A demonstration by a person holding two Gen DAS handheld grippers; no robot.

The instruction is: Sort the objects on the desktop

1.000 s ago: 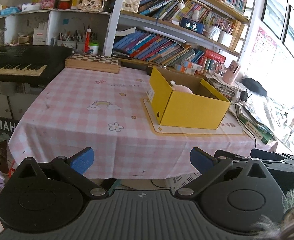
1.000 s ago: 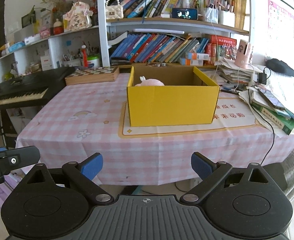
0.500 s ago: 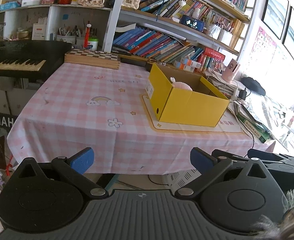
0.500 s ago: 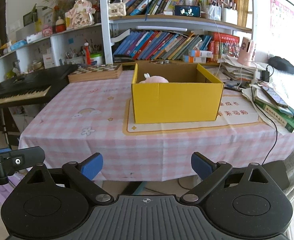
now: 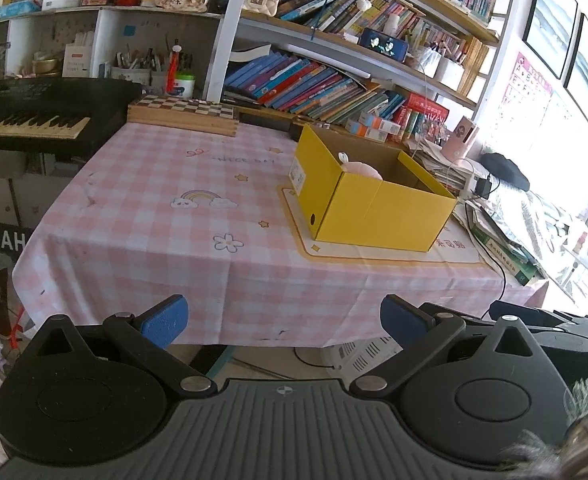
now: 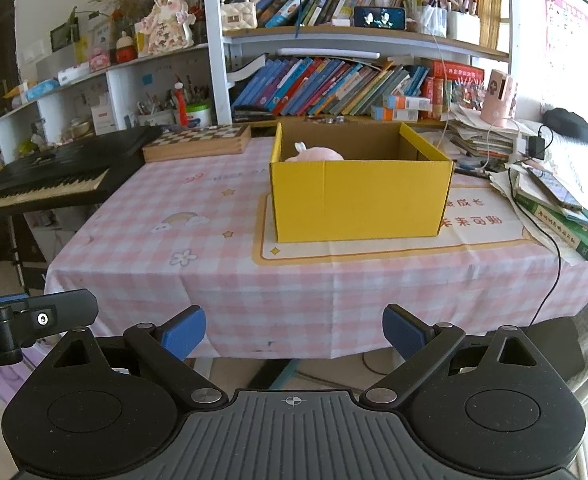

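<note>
The left claw (image 5: 284,316) sits low in its frame with its blue pads (image 5: 165,314) spread wide and nothing between them; it hangs short of the table's near edge. The right claw (image 6: 294,327) is the same, jaws wide apart and empty, low centre of its frame and also off the table.

Beyond them the pink checked tablecloth (image 6: 222,280) is bare across its near and left parts. At centre right of both views a yellow box (image 6: 359,196) stands open on a cream mat (image 6: 373,246). Inside it, against the upper left corner, a pink soft toy (image 6: 313,154) pokes just above the rim; the rest of the box's inside is hidden by its front wall.

Judging from this, the sorting looks close to done: no loose item remains on the cloth. A chessboard (image 6: 198,142) lies at the table's far left edge, and books and papers (image 6: 553,200) are piled at the right; whether they belong to the job I cannot tell.
</note>
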